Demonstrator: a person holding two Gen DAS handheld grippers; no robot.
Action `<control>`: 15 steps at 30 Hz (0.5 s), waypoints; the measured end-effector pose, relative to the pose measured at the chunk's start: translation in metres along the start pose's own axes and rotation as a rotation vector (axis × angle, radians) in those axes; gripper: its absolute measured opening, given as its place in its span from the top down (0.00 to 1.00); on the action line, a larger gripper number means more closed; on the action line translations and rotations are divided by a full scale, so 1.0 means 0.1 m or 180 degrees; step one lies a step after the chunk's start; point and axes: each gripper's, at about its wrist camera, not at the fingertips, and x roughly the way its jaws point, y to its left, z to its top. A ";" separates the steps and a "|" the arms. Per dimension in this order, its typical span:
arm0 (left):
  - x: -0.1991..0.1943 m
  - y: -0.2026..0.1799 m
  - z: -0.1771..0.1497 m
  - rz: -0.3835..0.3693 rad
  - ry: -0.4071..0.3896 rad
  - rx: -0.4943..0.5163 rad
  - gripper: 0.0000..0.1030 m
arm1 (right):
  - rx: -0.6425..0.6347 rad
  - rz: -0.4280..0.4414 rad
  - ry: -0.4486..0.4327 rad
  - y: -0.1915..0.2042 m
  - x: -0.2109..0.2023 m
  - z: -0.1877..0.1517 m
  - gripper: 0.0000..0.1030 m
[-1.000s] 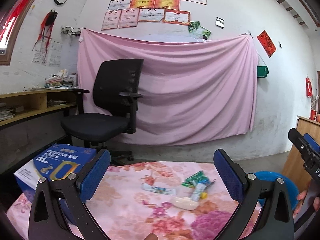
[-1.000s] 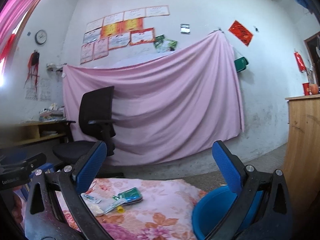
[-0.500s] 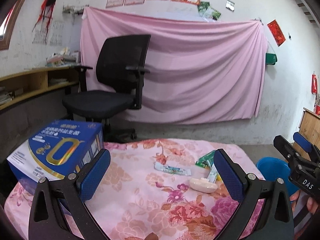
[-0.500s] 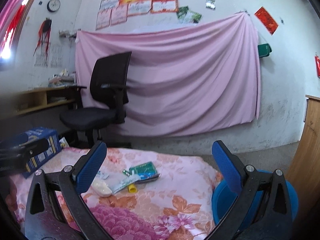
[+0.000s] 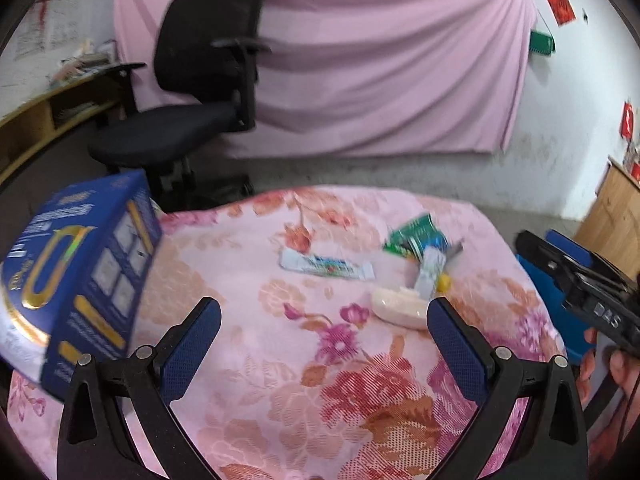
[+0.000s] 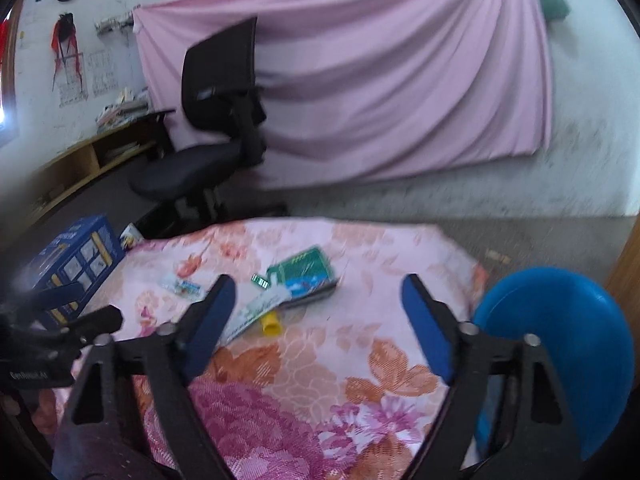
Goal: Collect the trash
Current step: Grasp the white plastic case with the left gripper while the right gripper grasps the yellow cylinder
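Both the left gripper point(image 5: 324, 326) and the right gripper point(image 6: 318, 312) hover with fingers spread wide and empty above the floral cloth point(image 5: 328, 380). The trash lies in a loose cluster mid-table: a white wrapper point(image 5: 326, 266), a pale soap-like lump point(image 5: 398, 308), a tube with a yellow cap point(image 6: 260, 310) and a green packet point(image 6: 306, 272), some overlapping. Best to take an outlying piece first, pinching low. The blue bin point(image 6: 560, 344) sits just off the table's right edge; the blue box point(image 5: 76, 280) crowds the left.
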 end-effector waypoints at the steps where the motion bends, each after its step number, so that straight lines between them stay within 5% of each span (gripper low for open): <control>1: 0.03 -0.02 0.00 -0.0039 0.0046 0.0023 0.02 | 0.0021 0.0044 0.0123 -0.02 0.07 0.00 0.06; 9: 0.45 -0.19 0.03 -0.0485 0.0520 0.0091 0.04 | 0.0168 0.0150 0.0521 -0.10 0.31 -0.03 0.19; 12: 0.56 -0.23 0.07 -0.0549 0.0600 0.0071 0.10 | 0.0190 0.0171 0.0591 -0.10 0.36 -0.03 0.21; 15: 0.67 -0.26 0.09 -0.0600 0.0699 0.0083 0.26 | 0.0199 0.0194 0.0680 -0.10 0.41 -0.04 0.25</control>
